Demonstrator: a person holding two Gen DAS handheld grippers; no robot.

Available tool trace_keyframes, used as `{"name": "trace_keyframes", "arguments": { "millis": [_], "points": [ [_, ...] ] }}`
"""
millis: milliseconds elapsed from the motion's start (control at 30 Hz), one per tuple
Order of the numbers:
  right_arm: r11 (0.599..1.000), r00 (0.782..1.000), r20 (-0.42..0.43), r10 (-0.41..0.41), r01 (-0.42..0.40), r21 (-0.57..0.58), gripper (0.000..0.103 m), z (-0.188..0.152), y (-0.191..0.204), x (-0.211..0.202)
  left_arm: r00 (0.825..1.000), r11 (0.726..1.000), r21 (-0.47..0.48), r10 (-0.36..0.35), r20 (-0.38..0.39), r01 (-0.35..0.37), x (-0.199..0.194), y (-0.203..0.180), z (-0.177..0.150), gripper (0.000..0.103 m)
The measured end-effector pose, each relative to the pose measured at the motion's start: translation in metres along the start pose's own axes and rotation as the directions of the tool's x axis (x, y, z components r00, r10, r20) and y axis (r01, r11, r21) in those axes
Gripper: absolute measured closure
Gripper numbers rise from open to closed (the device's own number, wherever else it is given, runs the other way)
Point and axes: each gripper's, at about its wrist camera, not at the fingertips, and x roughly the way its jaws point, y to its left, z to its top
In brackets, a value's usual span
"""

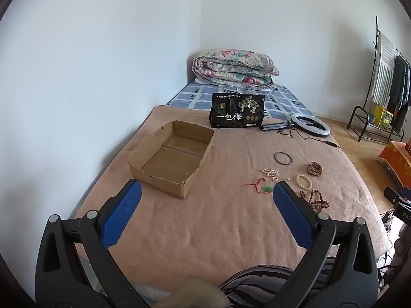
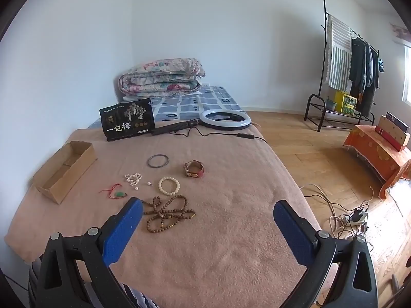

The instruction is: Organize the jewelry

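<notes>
An open cardboard box [image 1: 172, 160] [image 2: 64, 172] sits on the pink blanket, left of the jewelry. The jewelry lies loose: a dark bangle [image 2: 158, 161] [image 1: 282, 158], a red-strapped watch [image 2: 194, 169] [image 1: 315, 169], a white bead bracelet [image 2: 169, 186] [image 1: 304, 182], a small pearl strand [image 2: 133, 178] [image 1: 271, 173], a red cord with a green pendant [image 2: 115, 192] [image 1: 259, 186], and a long brown bead necklace [image 2: 168, 214] [image 1: 314, 200]. My left gripper [image 1: 206, 190] is open and empty above the blanket. My right gripper [image 2: 208, 208] is open and empty, near the brown beads.
A black snack bag [image 2: 127, 123] and a ring light [image 2: 225, 119] with its cable lie at the blanket's far edge. A folded floral quilt [image 2: 161, 77] lies behind. Wooden floor, a clothes rack [image 2: 344, 77] and an orange-covered stand [image 2: 380, 151] are to the right.
</notes>
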Motion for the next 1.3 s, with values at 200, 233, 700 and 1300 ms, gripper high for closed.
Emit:
{"name": "trace_keyframes", "arguments": {
  "millis": [200, 233, 700, 1300],
  "points": [
    [1.000, 1.000, -0.004, 0.004, -0.004, 0.008, 0.000, -0.0002, 0.0004, -0.0003, 1.000, 1.000, -0.004, -0.010, -0.002, 0.010, -0.0017, 0.0011, 0.0023, 0.000],
    [1.000, 1.000, -0.004, 0.005, -0.005, 0.008, 0.000, -0.0002, 0.0007, -0.0003, 1.000, 1.000, -0.004, -0.009, 0.000, 0.009, -0.0019, 0.0012, 0.0027, 0.000],
    [1.000, 1.000, -0.014, 0.021, -0.021, 0.007, 0.000, -0.0040, 0.0052, 0.0000, 1.000, 1.000, -0.005, -0.012, -0.002, 0.012, -0.0029, -0.0005, 0.0023, 0.000],
    [1.000, 1.000, -0.023, 0.017, -0.017, -0.005, 0.000, -0.0059, 0.0060, 0.0005, 1.000, 1.000, -0.003, -0.012, 0.002, 0.012, -0.0031, 0.0002, -0.0020, 0.000]
  ]
}}
